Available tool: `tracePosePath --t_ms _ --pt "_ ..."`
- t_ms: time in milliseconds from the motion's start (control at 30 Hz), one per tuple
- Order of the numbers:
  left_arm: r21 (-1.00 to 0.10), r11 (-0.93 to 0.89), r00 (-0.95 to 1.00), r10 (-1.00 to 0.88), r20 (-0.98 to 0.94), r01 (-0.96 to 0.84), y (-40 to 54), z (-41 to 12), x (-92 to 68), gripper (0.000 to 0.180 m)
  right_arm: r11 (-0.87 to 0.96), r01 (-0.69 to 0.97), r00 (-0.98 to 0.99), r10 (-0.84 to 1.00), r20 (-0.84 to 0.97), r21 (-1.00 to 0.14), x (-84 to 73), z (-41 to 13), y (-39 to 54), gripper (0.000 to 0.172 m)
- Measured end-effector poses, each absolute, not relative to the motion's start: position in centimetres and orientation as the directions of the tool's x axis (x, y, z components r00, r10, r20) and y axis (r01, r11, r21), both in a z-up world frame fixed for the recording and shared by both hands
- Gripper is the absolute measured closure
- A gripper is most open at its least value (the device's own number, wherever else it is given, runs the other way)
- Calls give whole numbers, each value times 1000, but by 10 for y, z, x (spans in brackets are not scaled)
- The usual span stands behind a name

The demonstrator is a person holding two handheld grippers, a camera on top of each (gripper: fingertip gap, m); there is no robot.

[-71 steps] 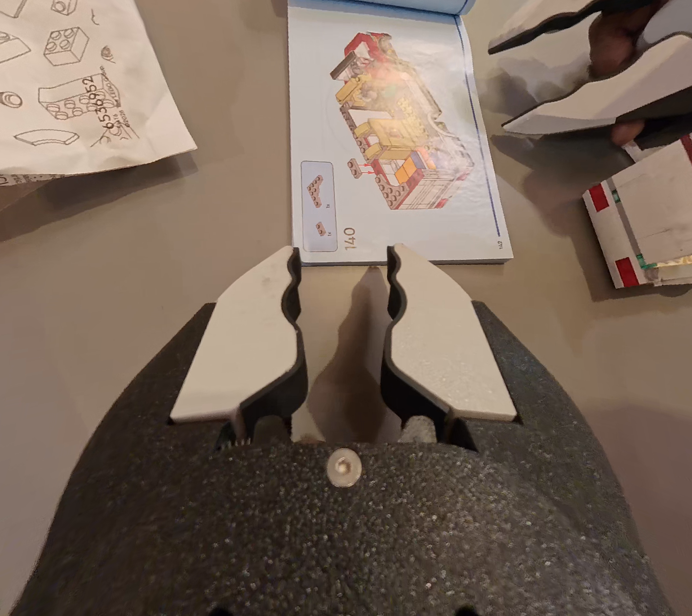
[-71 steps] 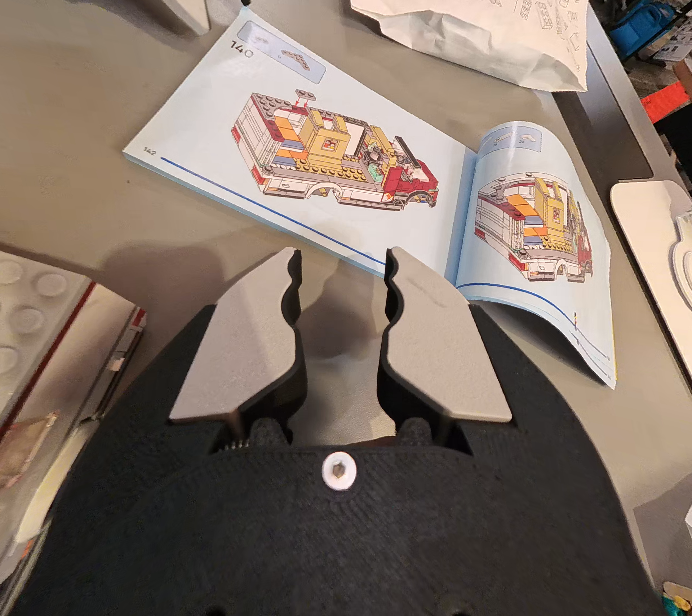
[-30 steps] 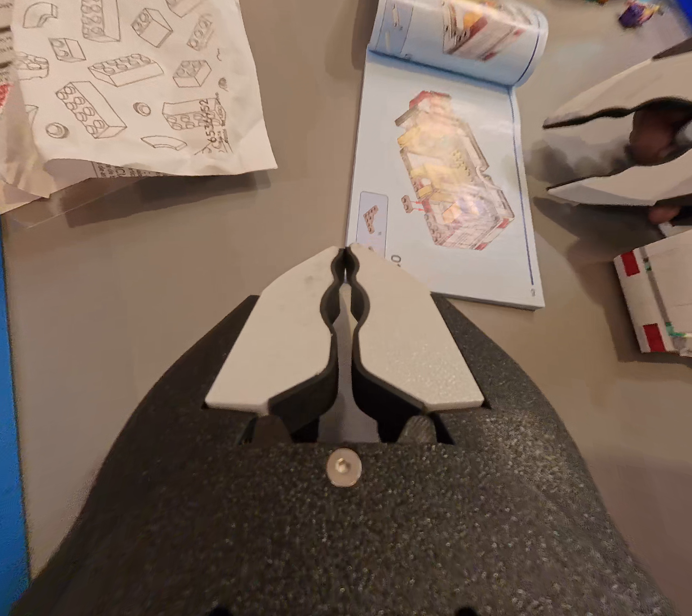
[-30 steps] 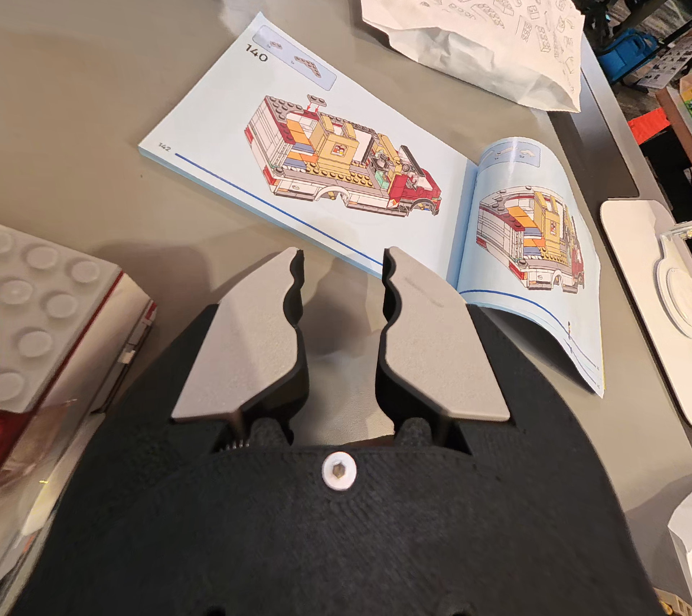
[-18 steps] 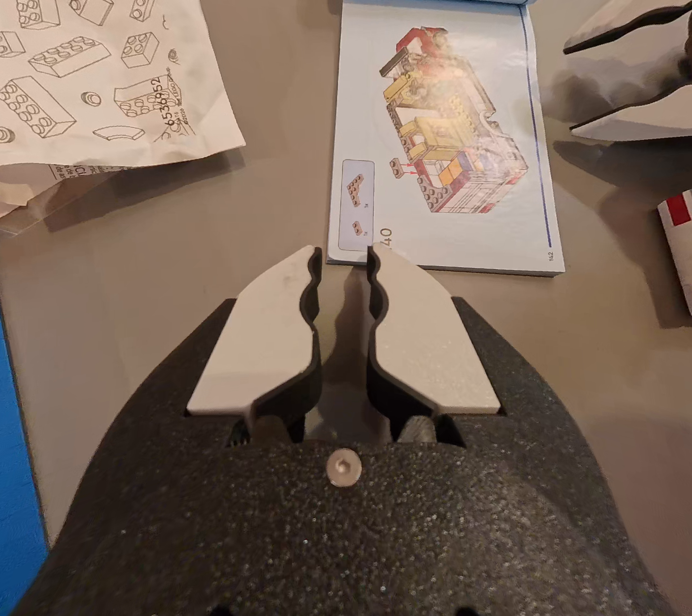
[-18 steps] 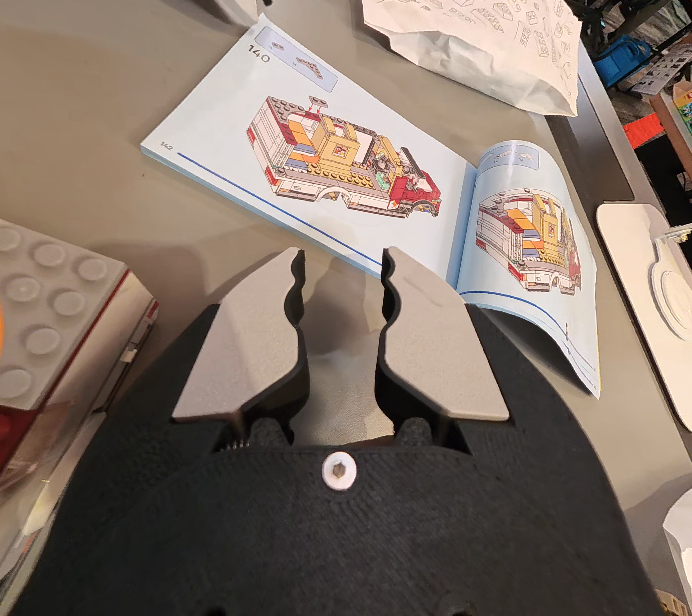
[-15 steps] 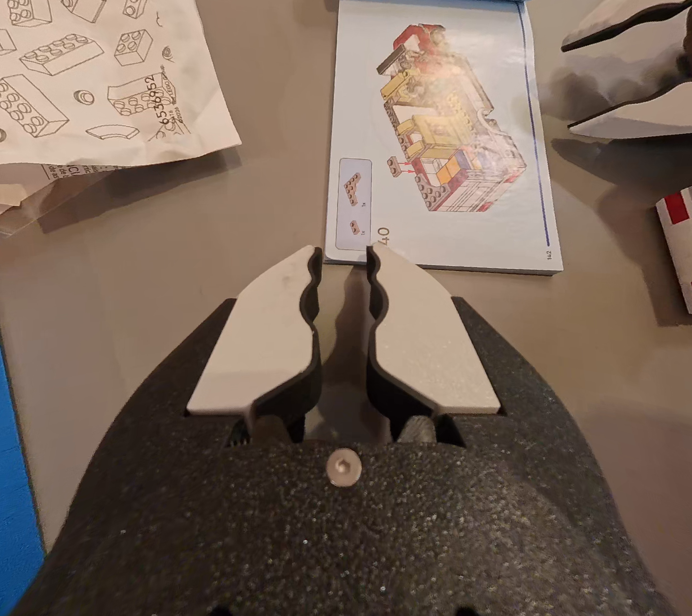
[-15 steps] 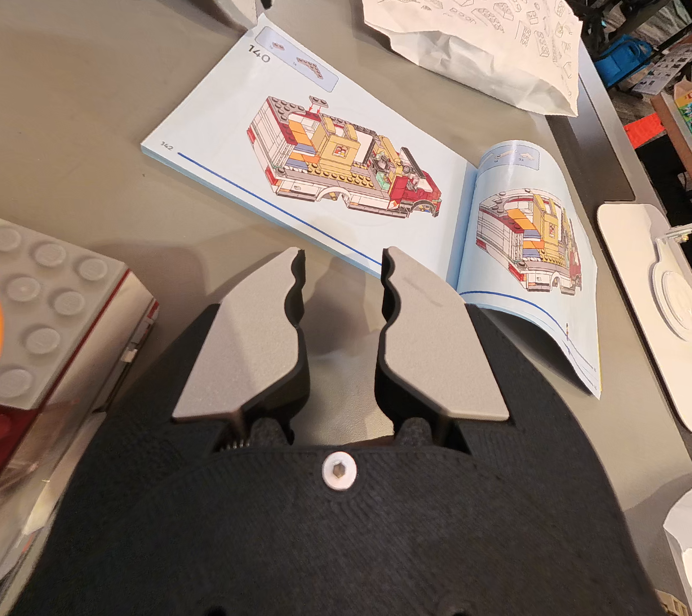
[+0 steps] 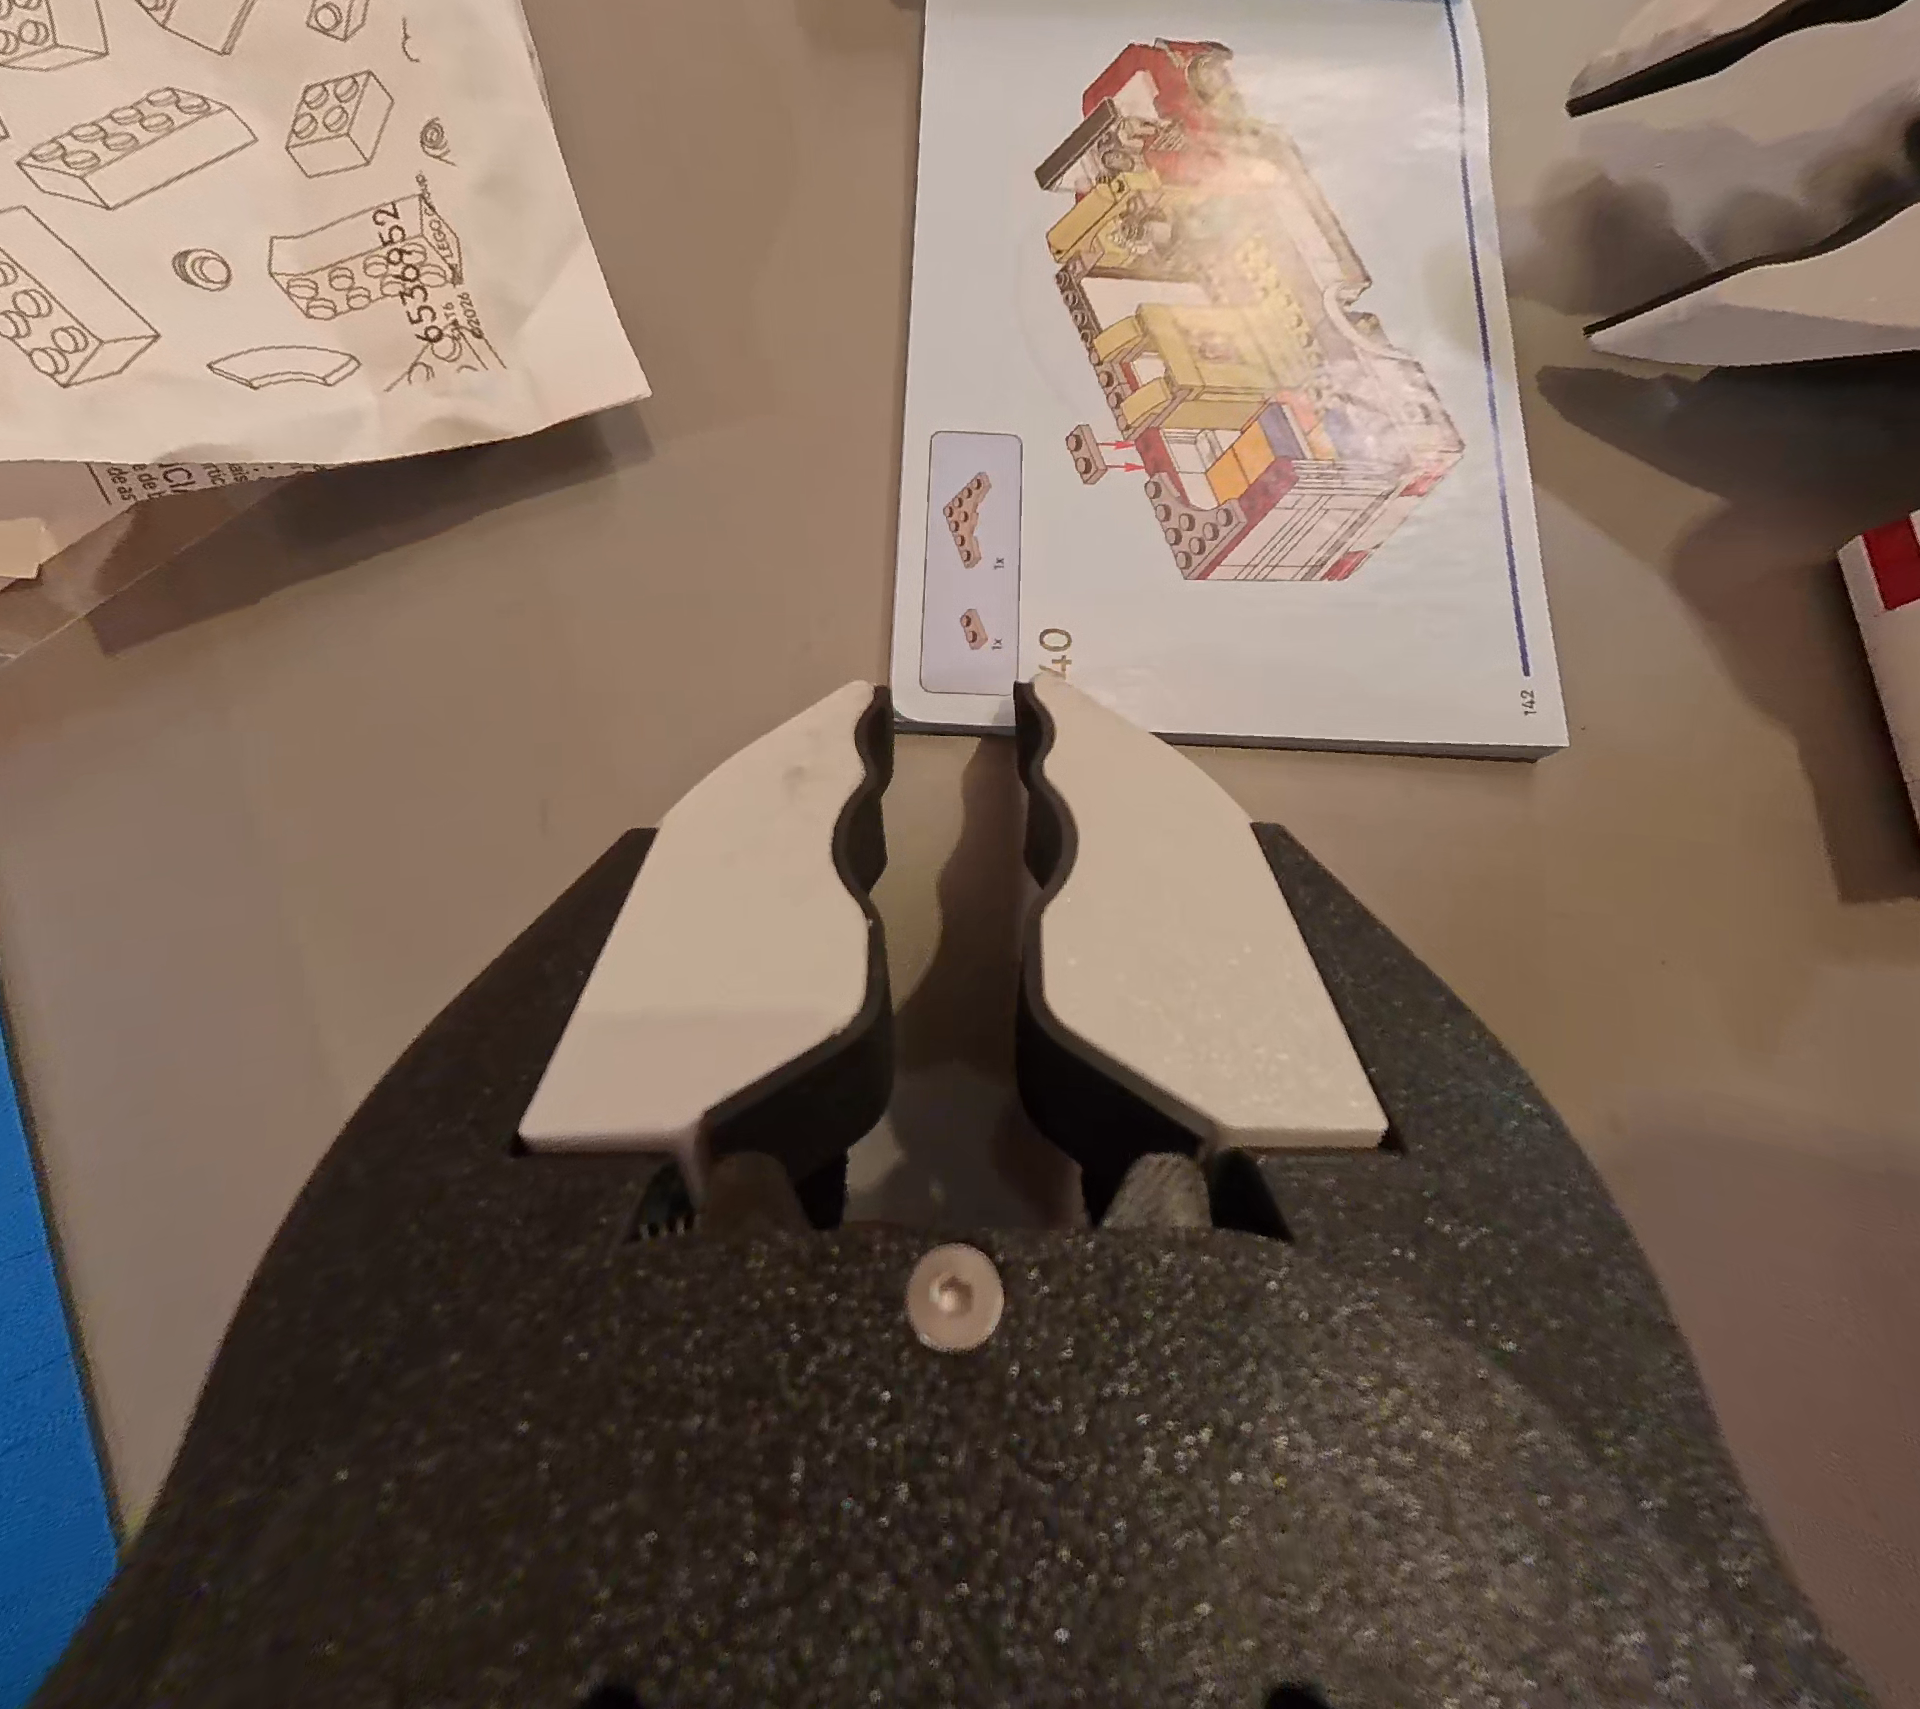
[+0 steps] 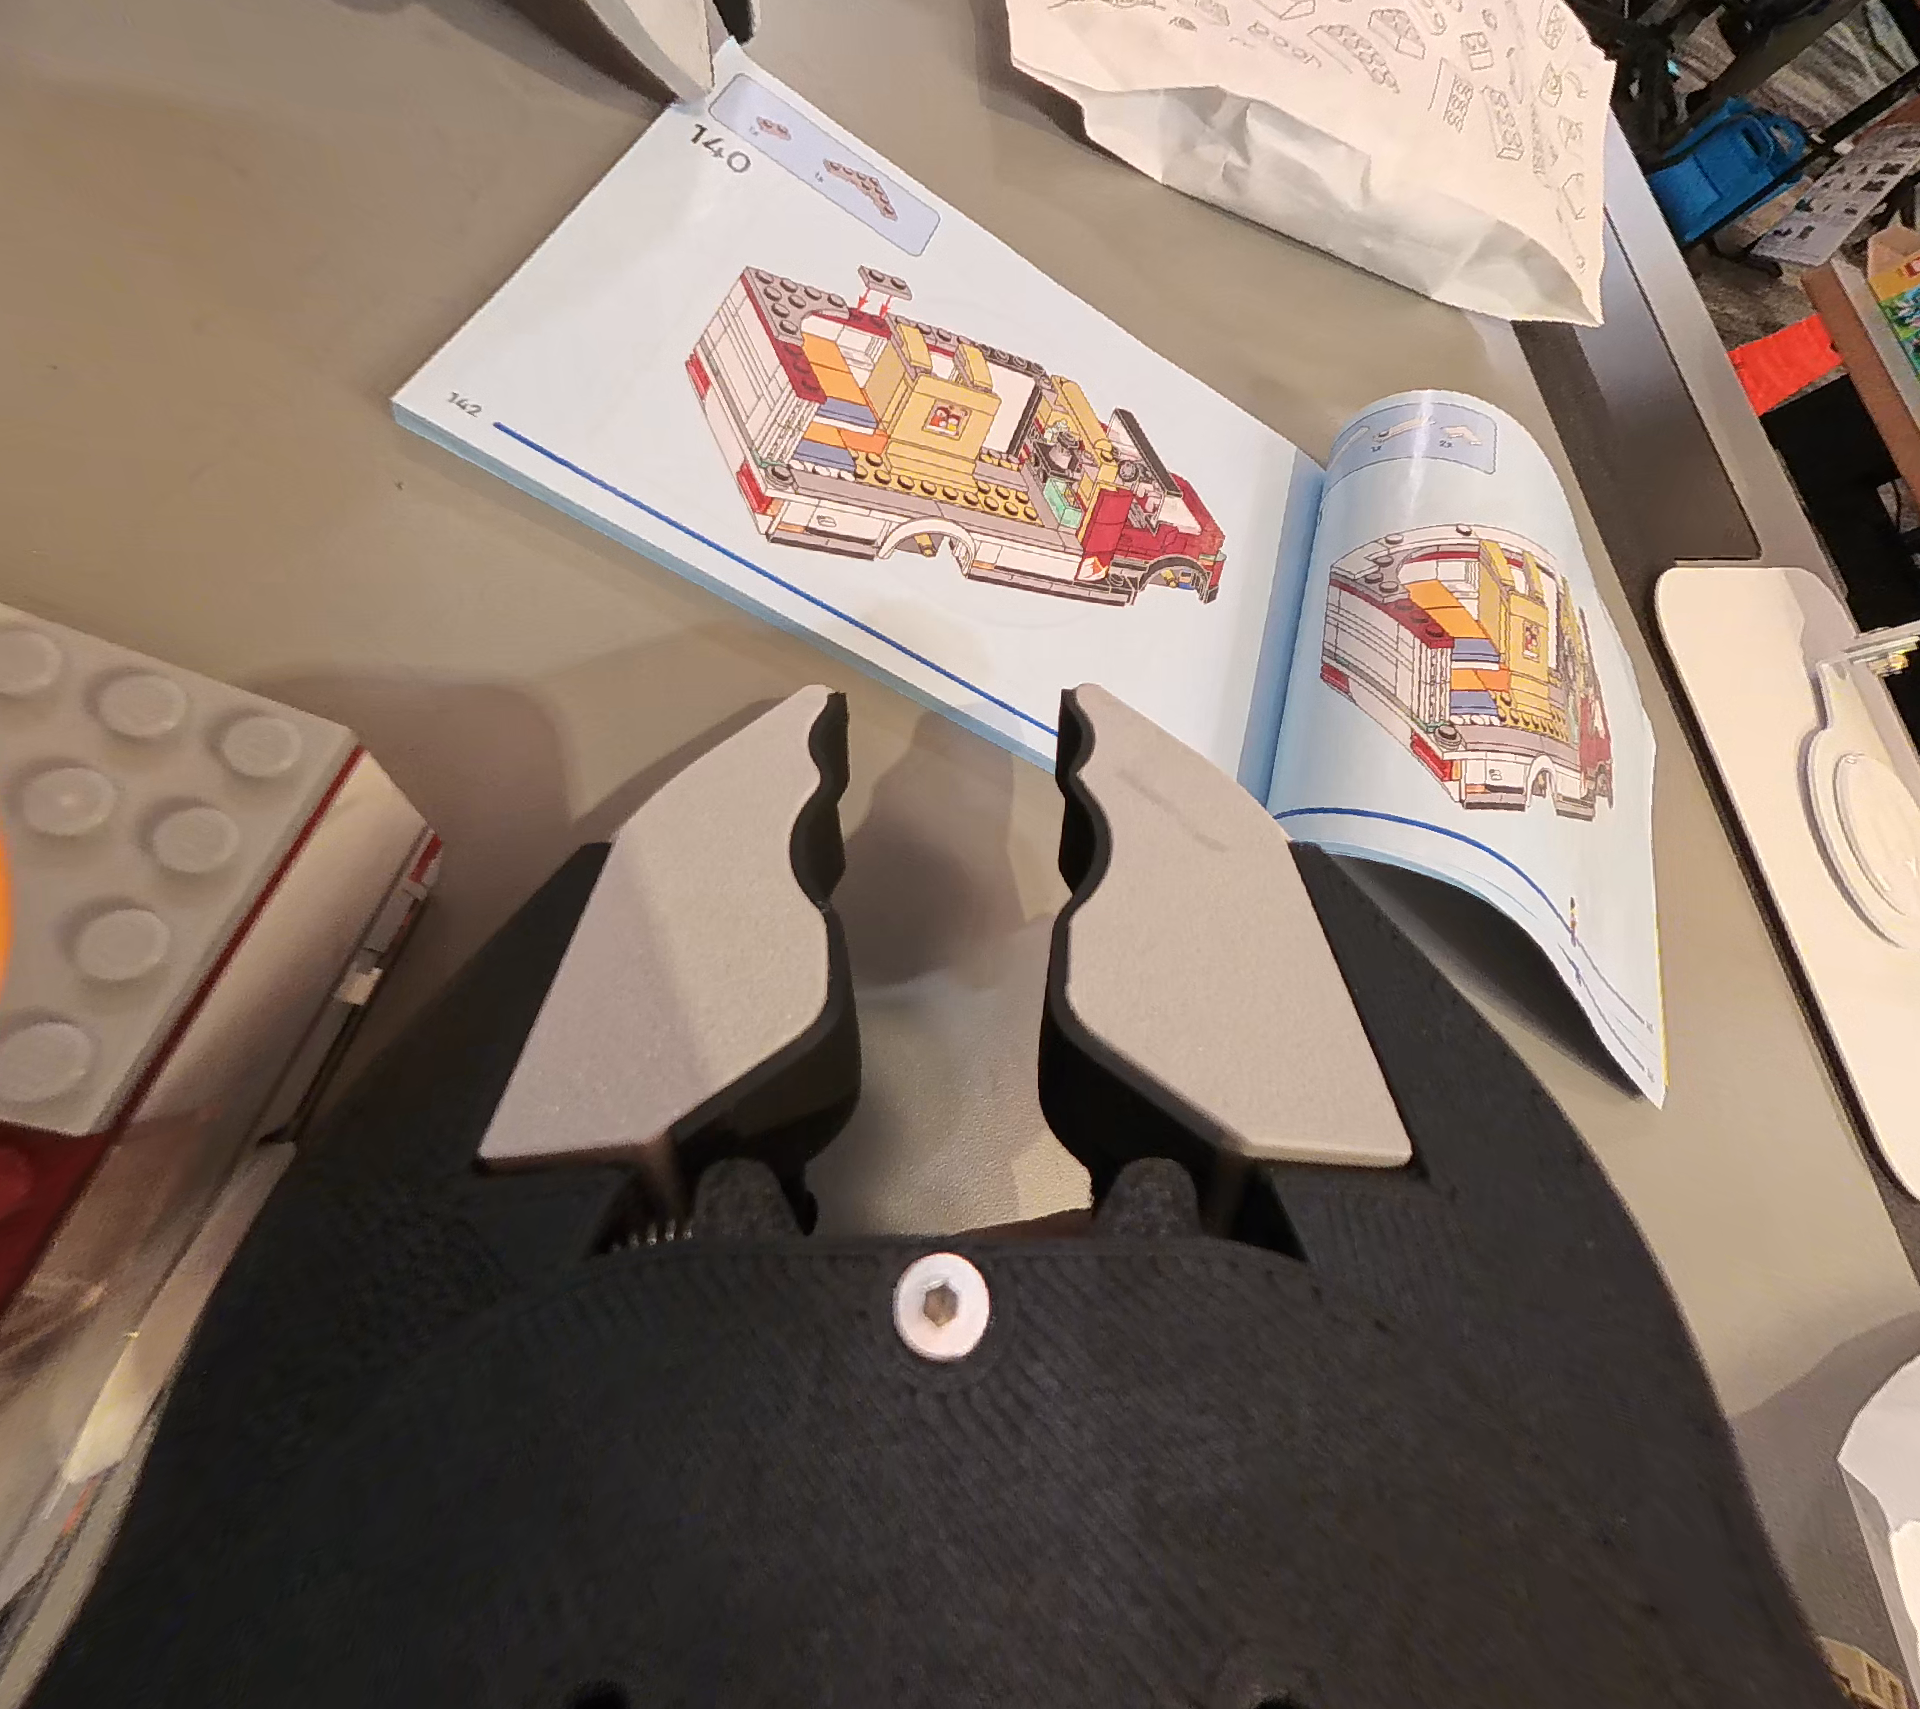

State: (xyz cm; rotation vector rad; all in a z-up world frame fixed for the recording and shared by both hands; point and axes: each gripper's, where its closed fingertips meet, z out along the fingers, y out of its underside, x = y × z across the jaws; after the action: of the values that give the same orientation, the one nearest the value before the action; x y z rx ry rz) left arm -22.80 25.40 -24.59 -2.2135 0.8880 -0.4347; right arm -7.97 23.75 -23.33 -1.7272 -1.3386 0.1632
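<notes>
Grey tabletop (image 9: 520, 776) fills both views, and at its middle lies an open instruction booklet (image 9: 1226, 412), pale blue, one page flat with a drawing of a red, white and yellow brick-built vehicle, the far page curling up from the spine. The left gripper (image 9: 954, 698) stands at the booklet's near corner, beside the small parts panel printed there. Its fingers are set narrowly apart with only bare table showing between them. Their tips reach the page edge, and the right wrist view shows the tip coming down at that same corner, but whether it touches the paper I cannot tell. The right gripper (image 10: 951, 709) hovers just beside the booklet's long edge, the one marked with a blue line. Its fingers stand wider apart and grasp nothing; one tip overlaps the page edge in its own view. On the side of the booklet away from the right gripper lies a crumpled white paper bag (image 9: 260, 153) printed with brick outlines, near but apart from the pages. Close beside the right gripper, on the side away from the spine, sits a white and red studded brick model (image 10: 135, 880). Beyond the curled page rests a white board (image 10: 1766, 776) at the table's edge.
</notes>
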Motion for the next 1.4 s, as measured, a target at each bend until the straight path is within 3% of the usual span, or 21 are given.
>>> tracePosePath --t_ms 667,1400 --pt "-707 -526 746 -666 -1 -472 262 -248 -235 180 14 702 399 820 410 -712 -80 -233 237 134" --pt "-715 -489 688 -726 16 -499 254 -247 -221 180 73 696 348 836 424 -714 -84 -231 229 127"
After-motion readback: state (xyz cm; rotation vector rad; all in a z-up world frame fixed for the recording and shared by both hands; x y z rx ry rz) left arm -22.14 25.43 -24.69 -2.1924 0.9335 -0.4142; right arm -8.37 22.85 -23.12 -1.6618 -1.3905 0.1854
